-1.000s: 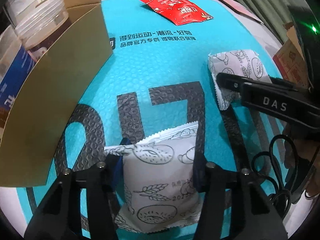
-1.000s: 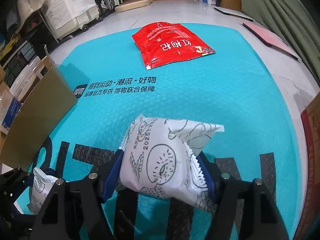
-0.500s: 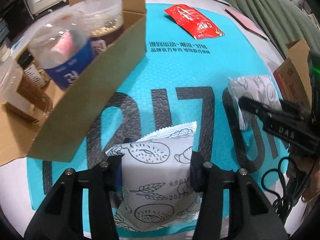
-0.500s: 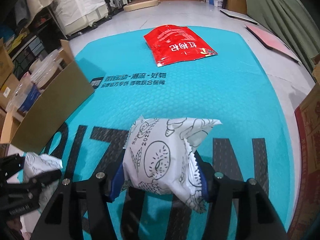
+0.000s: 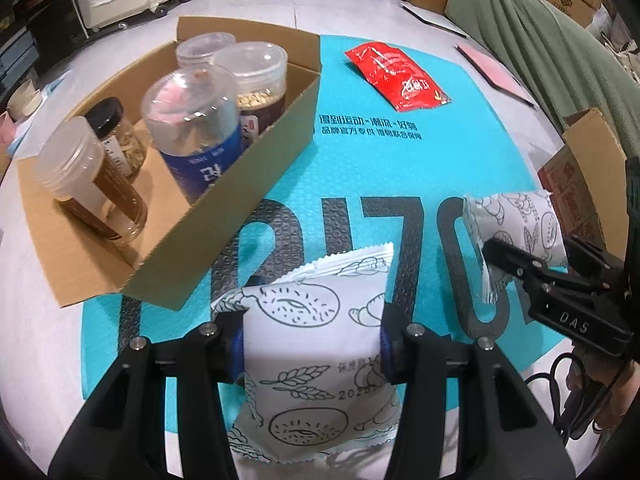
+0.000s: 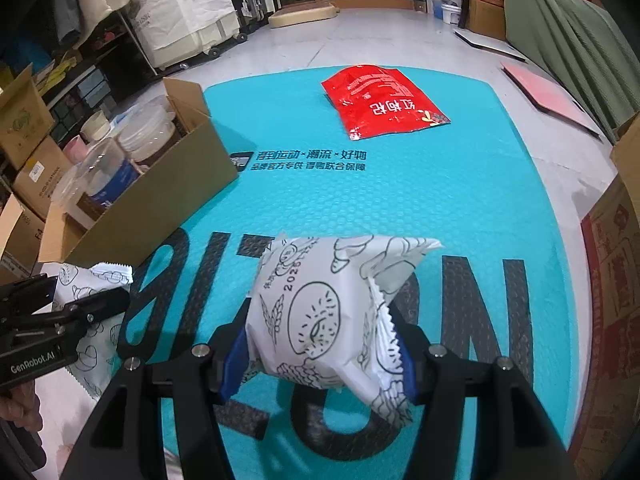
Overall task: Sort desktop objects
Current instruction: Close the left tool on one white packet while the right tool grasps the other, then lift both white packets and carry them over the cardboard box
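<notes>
My left gripper [image 5: 310,344] is shut on a white snack packet [image 5: 316,364] printed with bread drawings, held above the teal mat [image 5: 360,168]. My right gripper [image 6: 320,356] is shut on a second, matching white packet [image 6: 324,312], also held above the mat. Each gripper shows in the other's view: the right one [image 5: 520,256] at the right with its packet [image 5: 516,220], the left one [image 6: 80,308] at the lower left with its packet [image 6: 92,280]. A red snack bag [image 6: 380,100] lies flat at the mat's far end.
An open cardboard box [image 5: 256,168] stands at the mat's left edge, holding several clear jars [image 5: 196,120]. A red-printed carton [image 6: 616,280] stands at the right edge. A pink sheet [image 6: 548,92] and green cloth [image 6: 580,24] lie beyond on the right.
Both grippers have risen and pulled back with their packets. The cardboard box and its jars have come fully into the left view.
</notes>
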Demonstrator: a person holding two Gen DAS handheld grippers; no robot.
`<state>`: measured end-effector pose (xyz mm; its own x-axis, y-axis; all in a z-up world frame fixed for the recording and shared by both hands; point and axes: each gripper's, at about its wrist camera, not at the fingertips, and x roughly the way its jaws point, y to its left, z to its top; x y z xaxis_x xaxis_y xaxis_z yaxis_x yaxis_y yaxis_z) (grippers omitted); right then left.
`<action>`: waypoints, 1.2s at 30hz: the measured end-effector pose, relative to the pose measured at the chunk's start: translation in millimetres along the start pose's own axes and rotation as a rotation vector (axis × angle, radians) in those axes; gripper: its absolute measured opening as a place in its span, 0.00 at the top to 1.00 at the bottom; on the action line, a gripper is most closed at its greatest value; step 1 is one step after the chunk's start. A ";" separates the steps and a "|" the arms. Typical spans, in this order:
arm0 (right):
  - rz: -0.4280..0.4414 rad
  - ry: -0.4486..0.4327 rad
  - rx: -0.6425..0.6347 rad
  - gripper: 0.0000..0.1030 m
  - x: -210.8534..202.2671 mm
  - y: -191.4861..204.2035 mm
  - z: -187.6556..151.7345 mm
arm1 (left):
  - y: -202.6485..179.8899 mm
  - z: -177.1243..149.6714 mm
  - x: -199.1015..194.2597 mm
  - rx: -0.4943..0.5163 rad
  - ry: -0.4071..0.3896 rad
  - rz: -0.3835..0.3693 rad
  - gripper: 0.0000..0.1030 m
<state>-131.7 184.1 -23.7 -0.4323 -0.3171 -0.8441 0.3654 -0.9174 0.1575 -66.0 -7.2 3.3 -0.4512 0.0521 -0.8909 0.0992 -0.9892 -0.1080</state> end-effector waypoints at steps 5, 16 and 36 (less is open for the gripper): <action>0.009 -0.004 -0.022 0.41 -12.8 10.9 -2.4 | 6.2 3.0 -14.0 -0.010 -0.019 -0.004 0.55; 0.048 -0.015 -0.067 0.41 -35.4 37.7 -0.5 | 19.7 16.2 -38.8 -0.030 -0.055 -0.005 0.54; 0.135 -0.065 -0.196 0.41 -52.9 109.5 43.2 | 72.0 45.9 -69.1 -0.105 -0.097 0.027 0.54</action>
<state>-104.4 90.0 60.3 -0.4186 -0.4543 -0.7864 0.5739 -0.8034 0.1586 -68.4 -88.3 77.4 -0.5303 0.0068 -0.8478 0.2025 -0.9700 -0.1344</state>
